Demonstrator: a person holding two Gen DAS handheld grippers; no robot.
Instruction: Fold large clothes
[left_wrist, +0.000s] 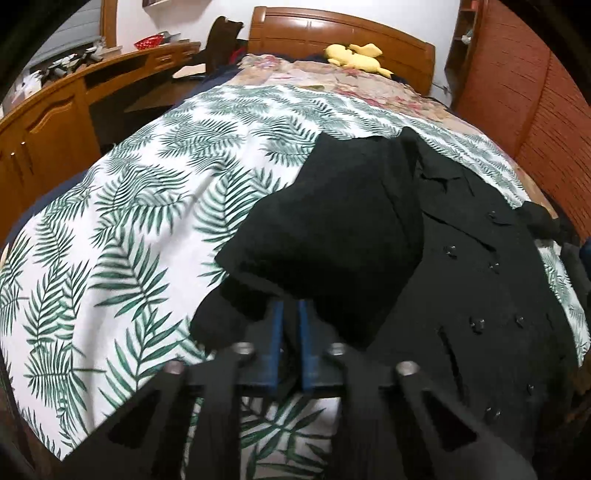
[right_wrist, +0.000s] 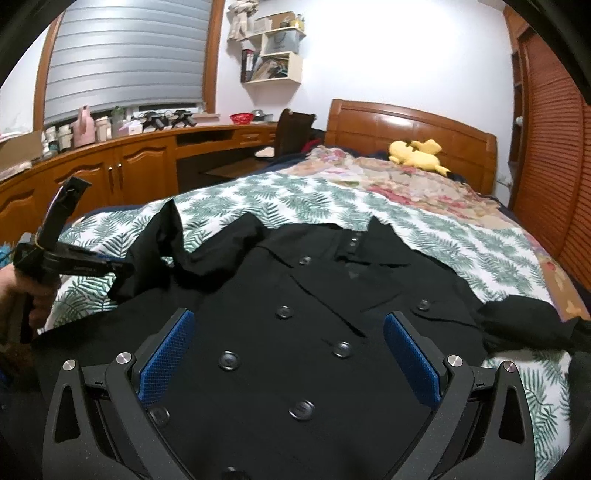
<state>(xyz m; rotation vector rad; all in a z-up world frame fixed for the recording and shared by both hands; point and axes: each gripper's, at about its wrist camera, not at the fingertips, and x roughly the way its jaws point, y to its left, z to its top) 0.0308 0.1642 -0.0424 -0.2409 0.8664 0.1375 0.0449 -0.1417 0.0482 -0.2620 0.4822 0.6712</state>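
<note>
- Left wrist view: our left claw (left_wrist: 291, 314) is clenched on the black coat's sleeve (left_wrist: 325, 229), lifted just ahead.
- Our right claw (right_wrist: 288, 354) hangs released over the buttoned black coat (right_wrist: 295, 295).
- Beyond, we see it spread on the leaf-print sheet (right_wrist: 295, 199).

Your matt black woollen coat (right_wrist: 280, 332) with glossy plastic buttons (right_wrist: 228, 360) lies on smooth leaf-print cotton sheet (left_wrist: 140, 206), before the polished wooden headboard (right_wrist: 410, 129).

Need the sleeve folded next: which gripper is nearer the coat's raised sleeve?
Left. The left gripper is shut on the raised sleeve; the right gripper hovers open above the coat's buttoned front.
</note>
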